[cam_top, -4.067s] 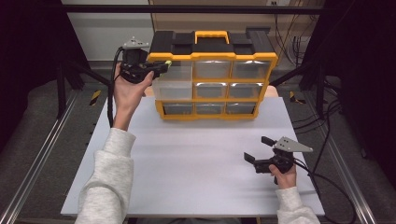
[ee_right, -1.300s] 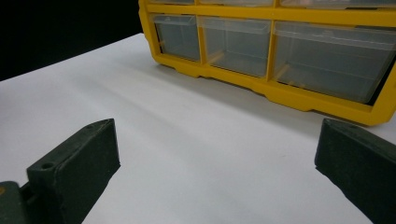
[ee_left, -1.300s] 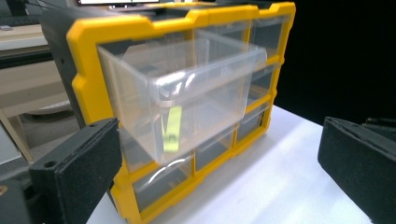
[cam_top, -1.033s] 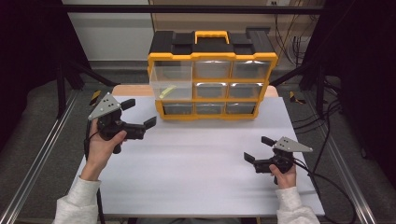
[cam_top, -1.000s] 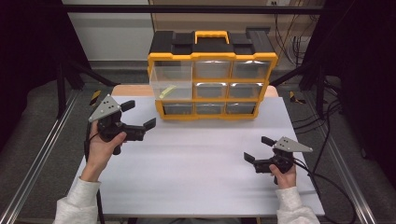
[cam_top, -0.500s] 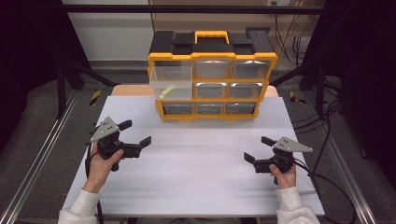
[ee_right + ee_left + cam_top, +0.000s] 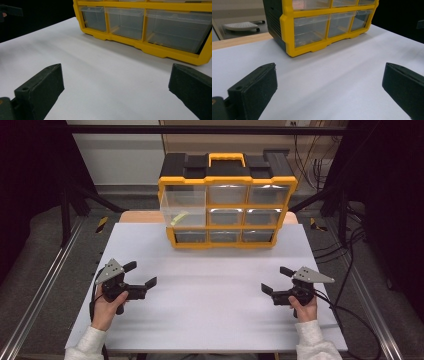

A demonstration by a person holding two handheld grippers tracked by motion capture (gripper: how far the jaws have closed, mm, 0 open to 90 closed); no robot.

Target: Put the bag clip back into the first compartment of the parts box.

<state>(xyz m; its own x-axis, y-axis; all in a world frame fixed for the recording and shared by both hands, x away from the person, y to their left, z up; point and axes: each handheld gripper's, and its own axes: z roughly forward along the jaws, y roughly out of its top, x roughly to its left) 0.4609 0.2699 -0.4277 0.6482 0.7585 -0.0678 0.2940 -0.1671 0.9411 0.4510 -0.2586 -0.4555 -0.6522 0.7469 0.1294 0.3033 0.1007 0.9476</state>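
White table — the largest surface, running from the person's edge to the far side, where the organiser stands.

Yellow-and-black drawer organiser — upright at the far middle of the table, well apart from both grippers. Its front shows three rows of clear drawers in a yellow frame; a yellow carry handle sits on the black top. The large upper-left drawer stands out a little from the front, and a small yellow-green item lies inside it; what the item is cannot be told. In the left gripper view the organiser's lower left corner shows, in the right gripper view its bottom row of drawers.

Left gripper — held in the person's left hand low over the near left part of the table, pointing towards the middle. Its jaws are spread wide with nothing between them; in the left gripper view bare table shows between the two black pads.

Right gripper — held in the right hand low over the near right part of the table, facing the left gripper across the bare middle. Its jaws are likewise spread wide and hold nothing, with bare table between the pads.

Cables — trail from the right gripper off the table's right edge.
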